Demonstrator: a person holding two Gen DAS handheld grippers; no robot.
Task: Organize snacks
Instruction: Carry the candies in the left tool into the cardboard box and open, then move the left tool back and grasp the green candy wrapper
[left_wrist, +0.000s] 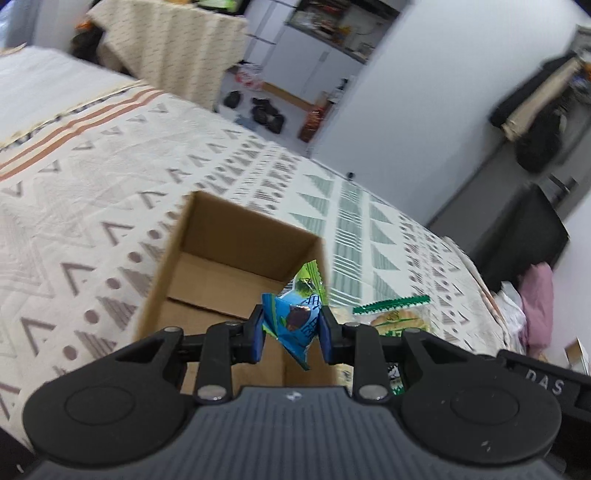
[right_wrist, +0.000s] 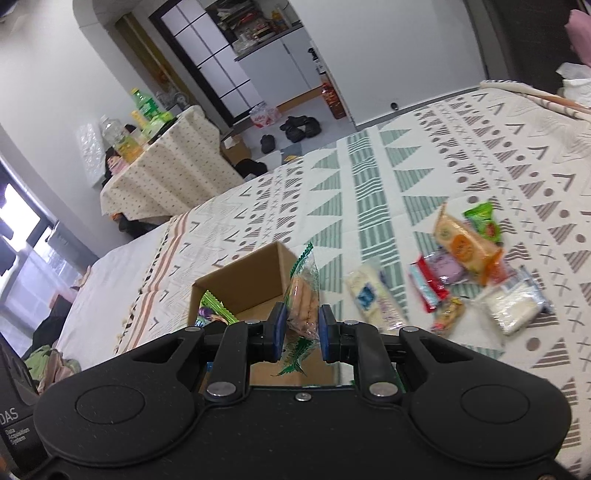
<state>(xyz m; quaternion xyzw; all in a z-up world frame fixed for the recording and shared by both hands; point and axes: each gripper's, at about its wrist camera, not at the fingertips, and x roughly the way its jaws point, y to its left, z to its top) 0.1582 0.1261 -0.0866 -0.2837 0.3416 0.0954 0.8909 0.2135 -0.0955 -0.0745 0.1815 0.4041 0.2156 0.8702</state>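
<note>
My left gripper (left_wrist: 291, 326) is shut on a blue and green snack packet (left_wrist: 295, 317), held above the near right corner of an open cardboard box (left_wrist: 207, 258) that looks bare inside. In the right wrist view my right gripper (right_wrist: 300, 326) is shut on a clear green-edged biscuit pack (right_wrist: 303, 295), just over the same box (right_wrist: 240, 280) at its right wall. The left gripper's packet (right_wrist: 212, 312) shows at that box's near left. The right gripper's pack (left_wrist: 397, 315) shows right of the box in the left wrist view.
The box stands on a bed with a patterned cover (right_wrist: 406, 173). Several loose snack packs (right_wrist: 461, 266) lie on the cover to the right of the box. A cloth-covered table with bottles (right_wrist: 159, 155) stands beyond the bed.
</note>
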